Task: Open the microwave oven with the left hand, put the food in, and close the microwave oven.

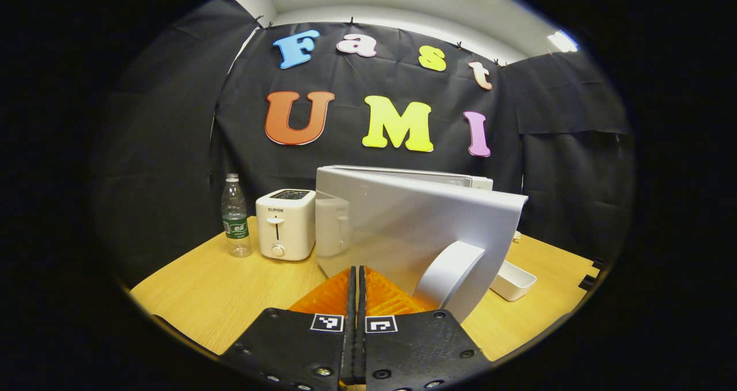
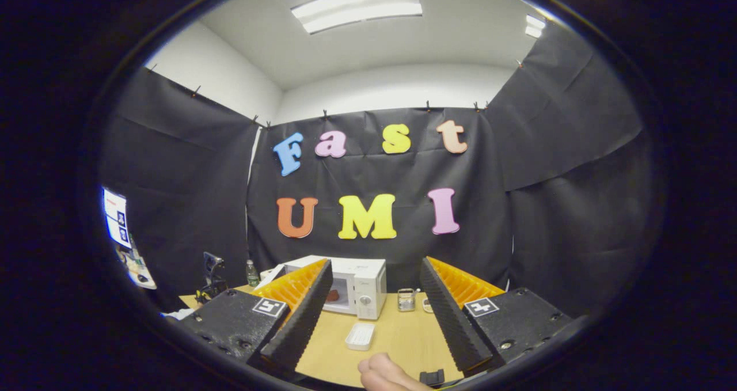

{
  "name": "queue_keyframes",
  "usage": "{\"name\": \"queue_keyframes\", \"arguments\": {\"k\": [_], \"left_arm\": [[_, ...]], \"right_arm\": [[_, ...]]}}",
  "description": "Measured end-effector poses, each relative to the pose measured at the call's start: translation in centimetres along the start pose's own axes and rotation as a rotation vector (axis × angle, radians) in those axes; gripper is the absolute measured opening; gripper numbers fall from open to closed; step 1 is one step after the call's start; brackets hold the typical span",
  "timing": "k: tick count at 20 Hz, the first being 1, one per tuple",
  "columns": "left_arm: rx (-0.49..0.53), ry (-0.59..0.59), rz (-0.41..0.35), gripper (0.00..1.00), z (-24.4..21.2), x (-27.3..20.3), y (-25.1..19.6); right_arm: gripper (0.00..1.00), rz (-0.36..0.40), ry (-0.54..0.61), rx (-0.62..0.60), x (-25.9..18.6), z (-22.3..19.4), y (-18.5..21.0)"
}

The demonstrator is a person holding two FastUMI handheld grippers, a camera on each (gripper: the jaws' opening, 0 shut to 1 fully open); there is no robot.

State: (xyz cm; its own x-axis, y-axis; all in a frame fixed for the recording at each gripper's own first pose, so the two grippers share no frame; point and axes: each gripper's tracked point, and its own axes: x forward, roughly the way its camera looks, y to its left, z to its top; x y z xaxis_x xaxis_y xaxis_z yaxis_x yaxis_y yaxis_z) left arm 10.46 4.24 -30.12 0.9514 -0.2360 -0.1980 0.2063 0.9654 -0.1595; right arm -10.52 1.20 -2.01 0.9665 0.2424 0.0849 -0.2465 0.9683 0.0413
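Left gripper point(image 1: 357, 299) seen pressed closed, empty, against the open microwave door point(image 1: 420, 230), right gripper point(image 2: 374, 316) held wide apart, empty, food point(image 2: 332, 295) seen inside the microwave point(image 2: 368, 287).

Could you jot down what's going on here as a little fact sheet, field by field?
Microwave door: swung open
Microwave: something red inside
Left gripper: shut, empty, close to the door handle
Right gripper: open, empty, held back from the table
White tray: on table, before the microwave
Beside microwave: toaster, water bottle
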Motion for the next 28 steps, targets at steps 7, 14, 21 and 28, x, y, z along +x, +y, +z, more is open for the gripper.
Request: {"name": "queue_keyframes", "arguments": {"k": [7,14,21,28], "left_arm": [[0.046,0.032,-0.092,0.00,-0.8,3.0,-6.1],[0.014,-0.012,-0.125,0.00,1.1,7.6,-11.0],[-0.020,-0.012,-0.109,0.00,2.2,13.4,-14.5],[-0.044,0.074,-0.069,0.00,1.0,19.3,-16.2]], "right_arm": [[0.97,-0.056,-0.007,-0.010,-1.3,-0.4,-3.2],[0.97,-0.087,-0.004,0.005,-1.9,-1.2,-5.9],[0.89,-0.134,-0.032,0.007,-3.0,-0.9,-8.3],[0.97,-0.184,-0.043,0.006,-3.9,-1.2,-10.7]]}}
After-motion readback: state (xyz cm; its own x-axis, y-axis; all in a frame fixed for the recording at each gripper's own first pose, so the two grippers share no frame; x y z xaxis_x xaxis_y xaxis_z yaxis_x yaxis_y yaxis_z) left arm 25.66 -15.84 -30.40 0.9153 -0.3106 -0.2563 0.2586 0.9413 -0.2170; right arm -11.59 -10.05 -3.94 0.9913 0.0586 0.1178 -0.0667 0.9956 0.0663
